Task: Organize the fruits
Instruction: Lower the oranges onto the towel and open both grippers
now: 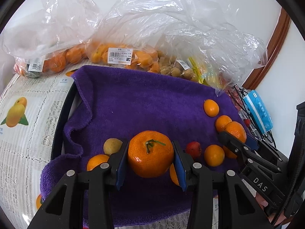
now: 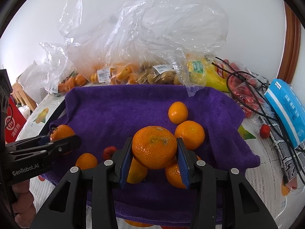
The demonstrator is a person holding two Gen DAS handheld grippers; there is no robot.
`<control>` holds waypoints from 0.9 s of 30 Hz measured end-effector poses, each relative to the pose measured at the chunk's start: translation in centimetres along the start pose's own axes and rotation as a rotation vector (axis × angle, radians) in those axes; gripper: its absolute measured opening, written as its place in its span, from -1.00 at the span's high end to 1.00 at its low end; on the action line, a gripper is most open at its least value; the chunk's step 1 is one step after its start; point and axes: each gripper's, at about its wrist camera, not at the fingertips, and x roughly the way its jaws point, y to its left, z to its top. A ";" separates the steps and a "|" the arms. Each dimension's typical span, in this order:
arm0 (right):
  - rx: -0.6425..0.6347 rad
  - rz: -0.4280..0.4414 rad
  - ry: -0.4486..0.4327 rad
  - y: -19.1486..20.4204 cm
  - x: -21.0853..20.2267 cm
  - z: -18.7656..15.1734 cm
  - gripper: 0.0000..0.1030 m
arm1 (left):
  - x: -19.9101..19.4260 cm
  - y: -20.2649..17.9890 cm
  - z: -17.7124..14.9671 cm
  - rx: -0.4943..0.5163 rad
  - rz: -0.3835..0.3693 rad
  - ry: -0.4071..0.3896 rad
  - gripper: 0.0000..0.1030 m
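Note:
My left gripper (image 1: 150,152) is shut on a large tangerine with a green stem (image 1: 150,153), just above the purple towel (image 1: 137,103). My right gripper (image 2: 154,150) is shut on another large tangerine (image 2: 154,147), also over the towel (image 2: 122,110). Each gripper shows in the other's view, the right one (image 1: 231,135) at the right, the left one (image 2: 63,143) at the left. Loose on the towel are small oranges (image 1: 211,107) (image 2: 178,112), a red fruit (image 1: 193,148) and a tan longan (image 1: 112,146).
Clear plastic bags of oranges (image 1: 122,56) and longans (image 1: 177,68) stand behind the towel by the wall. A blue tissue pack (image 2: 287,112), black cables (image 2: 253,97) and a bag of red fruit (image 2: 246,95) lie at the right. A fruit-print tablecloth (image 1: 24,126) covers the table.

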 end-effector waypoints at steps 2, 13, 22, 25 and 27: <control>-0.002 -0.001 -0.001 0.0 0.0 0.0 0.15 | 0.0 -0.1 0.0 0.007 0.009 -0.004 0.20; -0.001 -0.013 -0.016 -0.1 -0.4 -0.1 0.15 | -0.4 0.0 0.0 -0.001 -0.003 -0.018 0.21; -0.001 -0.024 -0.027 -0.2 -0.6 -0.1 0.15 | -0.7 -0.1 -0.2 -0.002 -0.007 -0.026 0.14; 0.002 -0.028 -0.028 -0.3 -0.6 -0.1 0.15 | -1.0 0.1 -0.1 -0.010 -0.012 -0.038 -0.02; 0.006 -0.031 -0.028 -0.3 -0.6 -0.1 0.15 | -1.2 0.2 0.0 -0.011 -0.013 -0.042 -0.04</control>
